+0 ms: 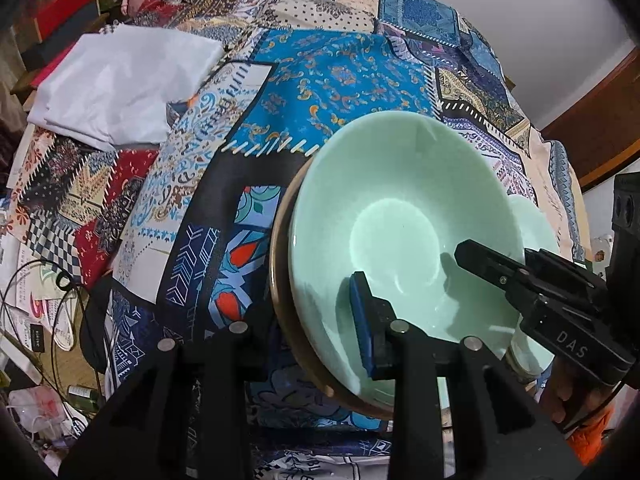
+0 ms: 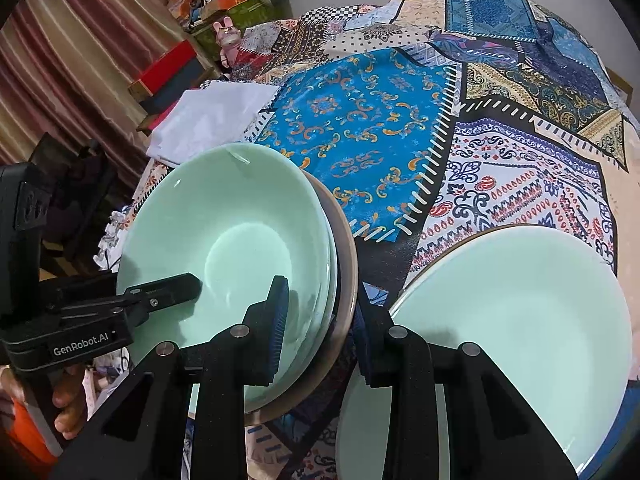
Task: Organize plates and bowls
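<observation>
Left wrist view, left gripper point(image 1: 320, 320) and right gripper point(image 2: 320, 320) jaws clamp bowl point(image 1: 400, 216) rims, outer pad hidden.

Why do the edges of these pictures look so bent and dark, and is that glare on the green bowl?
Left wrist view: the fisheye lens bows the patchwork tablecloth and blackens the corners; soft ceiling light gives a pale sheen in the green bowl, where the other gripper casts a shadow. Right wrist view: same curving; the plate looks washed out, faint highlights only.

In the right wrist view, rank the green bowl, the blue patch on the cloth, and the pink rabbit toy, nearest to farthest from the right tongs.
1. Green bowl: rim between the right tongs.
2. Blue patch: mid-table, beyond the bowl.
3. Pink rabbit toy: far edge, upper left.
</observation>
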### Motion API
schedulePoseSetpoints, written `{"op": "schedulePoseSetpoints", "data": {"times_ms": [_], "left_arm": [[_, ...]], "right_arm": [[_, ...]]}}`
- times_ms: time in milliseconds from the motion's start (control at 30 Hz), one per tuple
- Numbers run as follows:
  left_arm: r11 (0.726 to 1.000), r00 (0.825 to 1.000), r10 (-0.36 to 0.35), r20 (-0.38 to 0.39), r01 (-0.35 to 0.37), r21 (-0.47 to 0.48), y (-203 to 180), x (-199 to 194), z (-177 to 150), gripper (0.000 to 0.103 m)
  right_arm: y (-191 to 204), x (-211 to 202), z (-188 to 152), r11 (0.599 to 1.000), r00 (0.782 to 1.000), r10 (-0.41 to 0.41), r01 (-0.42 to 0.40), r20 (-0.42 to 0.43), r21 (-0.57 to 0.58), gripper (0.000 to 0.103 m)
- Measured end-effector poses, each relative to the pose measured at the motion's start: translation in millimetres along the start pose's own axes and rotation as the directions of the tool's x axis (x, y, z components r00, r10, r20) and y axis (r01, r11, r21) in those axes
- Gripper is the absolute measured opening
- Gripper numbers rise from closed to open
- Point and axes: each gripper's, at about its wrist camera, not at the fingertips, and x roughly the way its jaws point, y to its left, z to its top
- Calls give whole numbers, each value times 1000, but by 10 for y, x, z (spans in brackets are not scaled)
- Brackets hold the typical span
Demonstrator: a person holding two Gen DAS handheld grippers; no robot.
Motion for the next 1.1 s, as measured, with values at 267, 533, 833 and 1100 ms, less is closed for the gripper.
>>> {"op": "schedulePoseSetpoints", "data": {"times_ms": [267, 533, 833, 1100], "left_arm": [[999, 999, 5, 52, -7, 32, -155, -167, 50, 31], [998, 996, -15, 89, 9, 70, -383, -339, 69, 31], [993, 991, -59, 118, 47, 106, -722, -501, 79, 31], [986, 989, -82, 121, 62, 157, -1109, -548, 29, 31]], "right_arm": [[-48, -178, -6, 1000, 999, 7, -8, 48, 14, 29], [-116, -466, -4, 999, 993, 4, -8, 115, 33, 29], [-234, -835, -45, 999, 983, -28, 20, 181, 47, 29], [-457, -1119, -161, 996, 974, -54, 38, 220, 80, 29]]}}
